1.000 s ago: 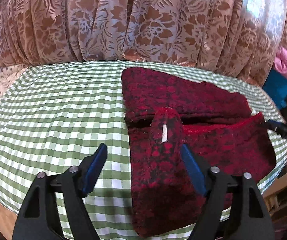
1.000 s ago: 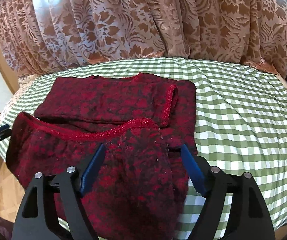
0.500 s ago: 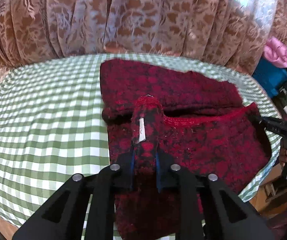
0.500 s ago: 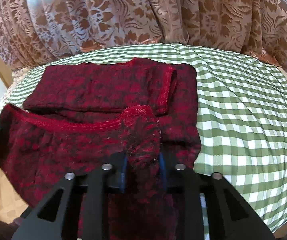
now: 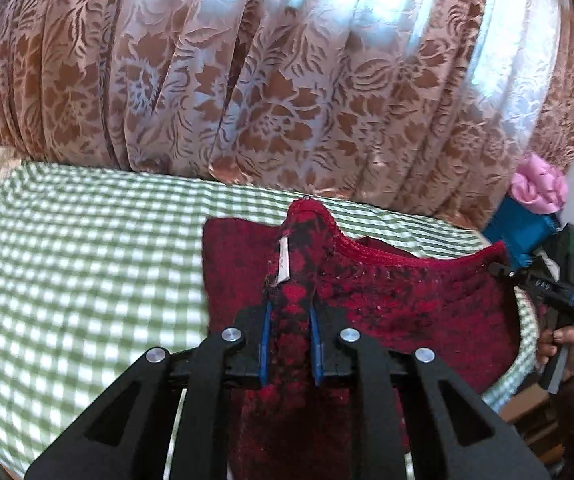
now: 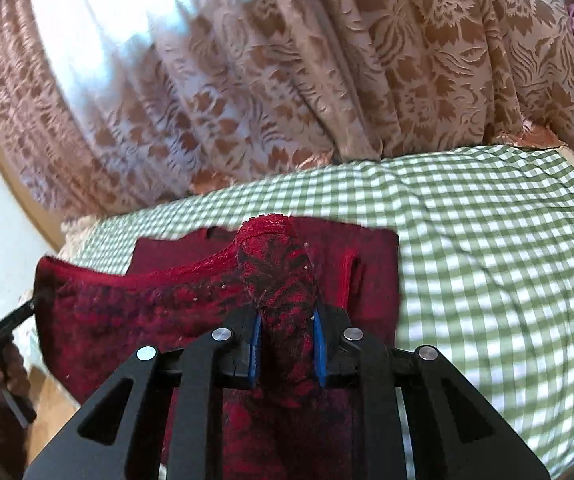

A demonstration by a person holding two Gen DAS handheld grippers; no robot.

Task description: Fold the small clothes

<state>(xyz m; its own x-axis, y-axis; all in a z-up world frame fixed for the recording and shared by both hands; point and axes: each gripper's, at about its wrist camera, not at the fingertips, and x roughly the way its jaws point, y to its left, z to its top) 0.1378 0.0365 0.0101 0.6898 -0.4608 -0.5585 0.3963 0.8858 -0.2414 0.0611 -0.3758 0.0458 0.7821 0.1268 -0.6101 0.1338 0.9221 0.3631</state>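
A dark red and black knitted garment [image 5: 407, 304] lies on the green checked tablecloth [image 5: 87, 272]. My left gripper [image 5: 289, 344] is shut on its left near corner, where a white label [image 5: 283, 264] shows. The pinched fold stands up between the blue pads. My right gripper [image 6: 287, 348] is shut on the garment's [image 6: 127, 312] right near corner. Both hold the near hem lifted, stretched between them above the folded far part [image 6: 367, 264]. The right gripper also shows at the right edge of the left wrist view [image 5: 547, 284].
A brown floral curtain [image 5: 287, 80] hangs behind the table. A blue box [image 5: 523, 232] with a pink cloth [image 5: 539, 184] on it stands at the far right. The tablecloth [image 6: 487, 260] stretches to the right of the garment. The table edge falls away at left [image 6: 47, 400].
Both grippers closed on the near hem corners a second ago. Since then they have lifted the hem and carried it up and forward over the garment.
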